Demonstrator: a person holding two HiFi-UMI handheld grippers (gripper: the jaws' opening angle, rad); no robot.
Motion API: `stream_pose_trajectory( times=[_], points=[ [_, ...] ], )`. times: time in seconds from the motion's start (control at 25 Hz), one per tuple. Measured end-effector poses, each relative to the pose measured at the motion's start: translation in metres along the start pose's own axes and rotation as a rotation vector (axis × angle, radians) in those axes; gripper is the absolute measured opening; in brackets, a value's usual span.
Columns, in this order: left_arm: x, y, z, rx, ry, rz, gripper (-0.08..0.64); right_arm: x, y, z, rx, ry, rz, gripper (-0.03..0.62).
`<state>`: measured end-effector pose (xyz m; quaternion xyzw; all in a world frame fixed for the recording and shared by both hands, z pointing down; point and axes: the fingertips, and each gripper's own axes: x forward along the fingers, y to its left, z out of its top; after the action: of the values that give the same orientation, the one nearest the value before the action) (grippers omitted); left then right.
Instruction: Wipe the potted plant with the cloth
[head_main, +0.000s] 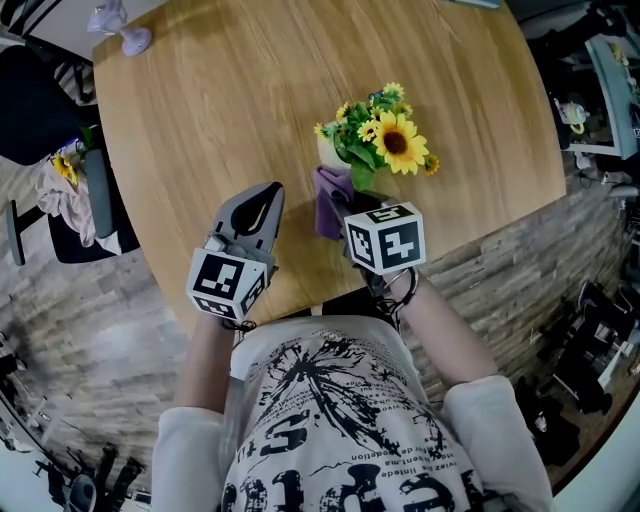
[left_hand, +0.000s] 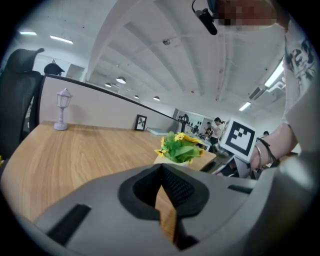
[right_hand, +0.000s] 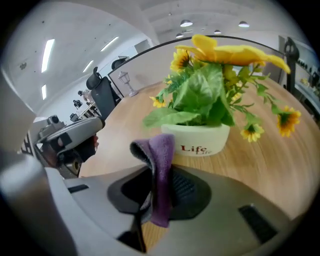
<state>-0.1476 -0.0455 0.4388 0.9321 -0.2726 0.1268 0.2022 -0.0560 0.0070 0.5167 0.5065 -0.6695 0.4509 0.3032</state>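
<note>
A small white pot (head_main: 330, 150) of artificial sunflowers (head_main: 398, 141) stands on the round wooden table (head_main: 220, 110); its pot (right_hand: 200, 138) reads "Life" in the right gripper view. My right gripper (head_main: 352, 205) is shut on a purple cloth (head_main: 333, 200), which sticks up between its jaws (right_hand: 159, 170) just short of the pot. To the left of the plant, my left gripper (head_main: 262, 205) is shut and holds nothing. In the left gripper view the plant (left_hand: 181, 148) shows beyond the shut jaws, with the right gripper's marker cube (left_hand: 239, 139) beside it.
A small white lantern ornament (head_main: 120, 28) stands at the table's far left edge. A black chair (head_main: 40, 130) with draped cloth sits left of the table. The table's near edge runs just under both grippers. Cluttered equipment lines the right side.
</note>
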Motion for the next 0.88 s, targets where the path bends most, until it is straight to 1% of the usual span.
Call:
stream_pose_trajectory(
  times=[0.16,0.32,0.44,0.52,0.6,0.76,0.88],
  points=[
    [0.012,-0.011,-0.005,-0.003,0.016,-0.028,0.003,-0.013,-0.019,-0.017,-0.076,0.018,-0.031,0.084],
    [0.023,-0.02,-0.012,0.02,0.041,-0.061,0.003,-0.024,-0.055,-0.027,-0.116,0.022,-0.121,0.089],
    [0.03,-0.027,-0.013,0.002,0.036,-0.096,0.015,-0.035,-0.08,-0.032,-0.111,0.024,-0.176,0.089],
    [0.037,-0.031,-0.014,0.002,0.039,-0.12,0.092,-0.043,-0.093,-0.032,-0.077,0.018,-0.189,0.086],
    [0.046,-0.035,-0.016,0.02,0.048,-0.151,0.154,-0.05,-0.104,-0.03,-0.051,0.007,-0.201,0.084],
    [0.067,-0.043,-0.021,0.072,0.078,-0.218,0.302,-0.059,-0.124,-0.024,-0.054,-0.01,-0.228,0.084],
    [0.081,-0.046,-0.024,0.115,0.102,-0.266,0.393,-0.059,-0.131,-0.017,-0.048,-0.038,-0.224,0.084]
  ],
)
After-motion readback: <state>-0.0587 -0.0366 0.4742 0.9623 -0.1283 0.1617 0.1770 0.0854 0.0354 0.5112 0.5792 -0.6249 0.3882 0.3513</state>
